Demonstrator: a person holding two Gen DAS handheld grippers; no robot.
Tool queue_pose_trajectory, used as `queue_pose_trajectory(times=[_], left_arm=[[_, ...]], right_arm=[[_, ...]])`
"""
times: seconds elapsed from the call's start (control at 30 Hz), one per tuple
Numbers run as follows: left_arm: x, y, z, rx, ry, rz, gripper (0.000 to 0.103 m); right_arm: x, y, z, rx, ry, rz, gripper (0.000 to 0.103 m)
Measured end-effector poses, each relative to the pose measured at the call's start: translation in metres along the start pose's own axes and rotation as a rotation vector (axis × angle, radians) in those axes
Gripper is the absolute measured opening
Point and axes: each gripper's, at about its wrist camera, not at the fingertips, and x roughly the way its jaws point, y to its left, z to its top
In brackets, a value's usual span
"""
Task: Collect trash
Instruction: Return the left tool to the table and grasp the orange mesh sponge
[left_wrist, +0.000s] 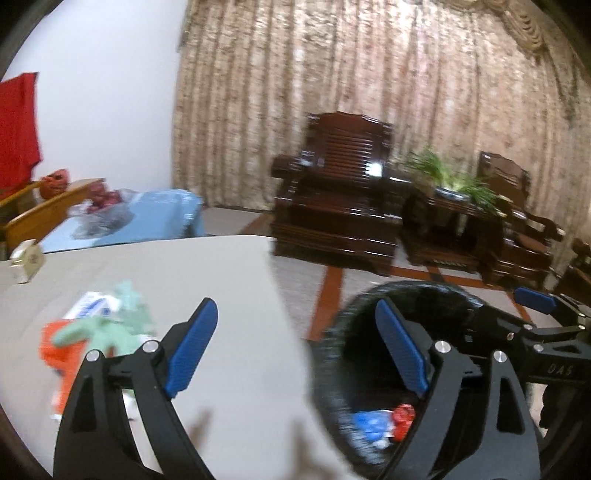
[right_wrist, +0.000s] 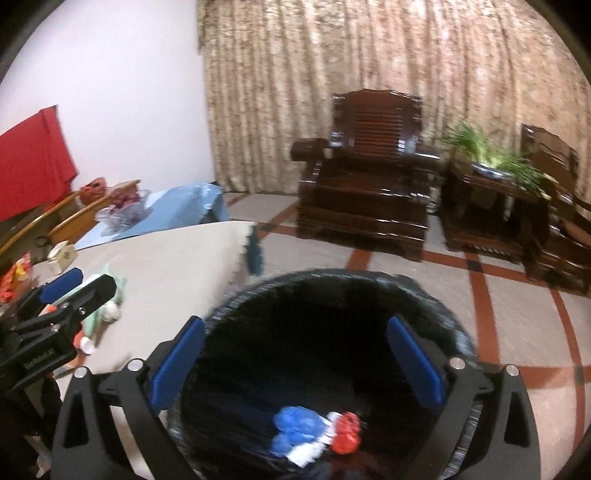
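"DAS" on right gripper (left_wrist: 537, 301) arm

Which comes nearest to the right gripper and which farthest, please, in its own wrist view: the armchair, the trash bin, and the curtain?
From the right gripper, open and empty:
1. Trash bin, directly below and ahead, with blue and red trash inside.
2. Armchair, across the floor, ahead and slightly right.
3. Curtain, behind the armchair along the back wall.

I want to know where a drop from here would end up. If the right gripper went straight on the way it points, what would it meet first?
Likely the inside of the black trash bin: the open, empty right gripper aims into its mouth, though depth is unclear.
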Motion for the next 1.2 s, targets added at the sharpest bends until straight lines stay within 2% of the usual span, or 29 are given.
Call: queue_pose_trajectory(times=[0.23,0.4,0.53,0.73,1.0,1.07,1.2], left_arm=[[-0.024,0.071,0.001,-0.035,-0.011,0.183,0.085],[-0.038,0.112,-0.004,-0.062,-0.003,0.276,0.085],[-0.043,0.14,-0.012,-0.078,0.018,0.327,0.08],[-0.042,0.161,-0.037,-0.107,0.093,0.333,0.072],[-0.023,0.169,-0.066,-0.134,0.172,0.315,0.062],[-0.018,0.171,-0.07,-0.141,0.193,0.309,0.054],[-0.011,0.171,-0.077,-0.155,0.226,0.282,0.029]], right_arm=[[0.024,0.064,0.01,-0.076,-0.01,0.126,0.097],[0.044,0.106,0.008,-0.118,0.004,0.201,0.097],[0.062,0.138,0.008,-0.145,0.024,0.253,0.097],[0.073,0.169,-0.007,-0.185,0.052,0.282,0.097],[0.083,0.178,-0.02,-0.211,0.096,0.277,0.097],[0.086,0.179,-0.021,-0.212,0.104,0.276,0.097],[0.089,0.183,-0.025,-0.219,0.117,0.28,0.096]])
